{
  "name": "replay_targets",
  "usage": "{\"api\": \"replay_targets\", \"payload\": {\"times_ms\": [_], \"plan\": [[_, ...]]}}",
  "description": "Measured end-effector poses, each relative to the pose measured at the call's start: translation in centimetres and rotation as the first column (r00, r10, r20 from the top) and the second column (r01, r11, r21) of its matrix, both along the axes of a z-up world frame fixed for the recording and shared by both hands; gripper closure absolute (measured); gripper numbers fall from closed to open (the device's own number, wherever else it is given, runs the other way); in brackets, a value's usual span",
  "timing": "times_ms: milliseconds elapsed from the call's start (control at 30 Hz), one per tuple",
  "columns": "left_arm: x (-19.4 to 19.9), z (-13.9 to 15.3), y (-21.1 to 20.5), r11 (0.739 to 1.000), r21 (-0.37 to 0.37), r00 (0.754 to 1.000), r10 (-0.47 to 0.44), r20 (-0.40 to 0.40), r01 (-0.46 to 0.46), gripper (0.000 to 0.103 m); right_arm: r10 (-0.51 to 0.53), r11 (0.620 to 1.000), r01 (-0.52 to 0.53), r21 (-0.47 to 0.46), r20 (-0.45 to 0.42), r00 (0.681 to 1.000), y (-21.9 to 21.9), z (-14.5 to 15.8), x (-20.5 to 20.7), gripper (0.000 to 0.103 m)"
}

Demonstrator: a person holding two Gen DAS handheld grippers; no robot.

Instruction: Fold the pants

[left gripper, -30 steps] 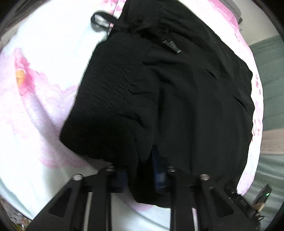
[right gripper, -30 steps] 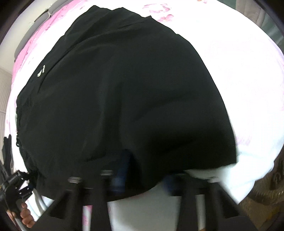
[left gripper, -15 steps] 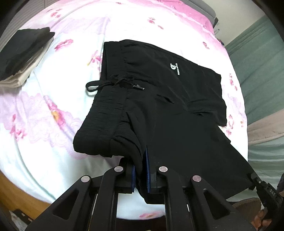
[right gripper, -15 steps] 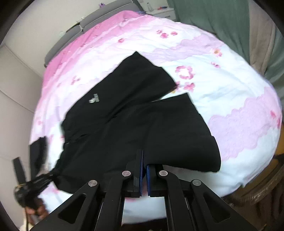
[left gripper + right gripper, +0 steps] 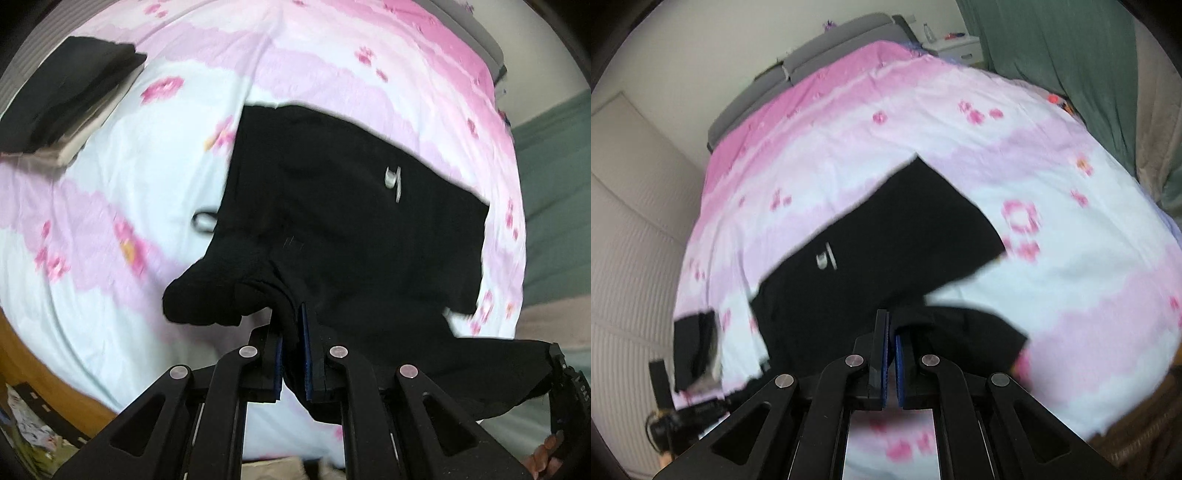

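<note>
Black shorts (image 5: 351,221) with a small white logo (image 5: 393,177) hang between both grippers over a pink-and-white floral bed (image 5: 110,184). My left gripper (image 5: 295,325) is shut on the waistband edge, with black cloth bunched between its blue pads. In the right wrist view my right gripper (image 5: 891,332) is shut on a hem of the same shorts (image 5: 886,251). The far half of the shorts still rests on the bed. The near half is lifted and drapes from the jaws. The other gripper shows at the lower right of the left wrist view and the lower left of the right wrist view.
A folded stack of dark and beige clothes (image 5: 62,96) lies on the bed at the upper left. A grey headboard (image 5: 812,62) and a green curtain (image 5: 1052,55) stand behind the bed. A wooden bed edge (image 5: 48,373) shows at the lower left.
Both grippers have risen, lifting the near edge of the shorts off the bed. More of the bed and room has come into view. The jaws have closed onto the cloth.
</note>
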State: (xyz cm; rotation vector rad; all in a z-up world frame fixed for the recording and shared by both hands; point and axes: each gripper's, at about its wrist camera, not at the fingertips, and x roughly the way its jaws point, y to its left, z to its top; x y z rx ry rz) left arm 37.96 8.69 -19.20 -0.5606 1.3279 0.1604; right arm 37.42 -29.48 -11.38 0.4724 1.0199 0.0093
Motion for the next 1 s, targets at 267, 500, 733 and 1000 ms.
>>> {"api": "replay_targets", "payload": {"times_ms": [267,500,733,1000], "plan": [[11.0,-0.5,1.7,0.995,0.046,0.996,0.086,0.038,-0.088,0.094,-0.022,0.999,0.023,-0.022,0.043,0.999,0.7,-0.9,13.8,0.099],[19.9,-6.1,3.4,0.99,0.088,0.991,0.115,-0.069,-0.108,0.094,0.007,0.998,-0.01,-0.057,-0.042,0.999,2.1,-6.7,25.4,0.099],[24.7,-10.9,4.2,0.995,0.074,0.979,0.078,-0.186,-0.065,0.094,0.033,0.994,-0.053,-0.1,-0.195,0.98,3.2,-13.3,31.2,0.099],[26.5,-11.4,5.5,0.991,-0.09,0.974,0.073,-0.212,-0.094,0.039,0.068,0.991,-0.096,-0.095,-0.266,0.962,3.9,-16.0,33.1,0.062]]}}
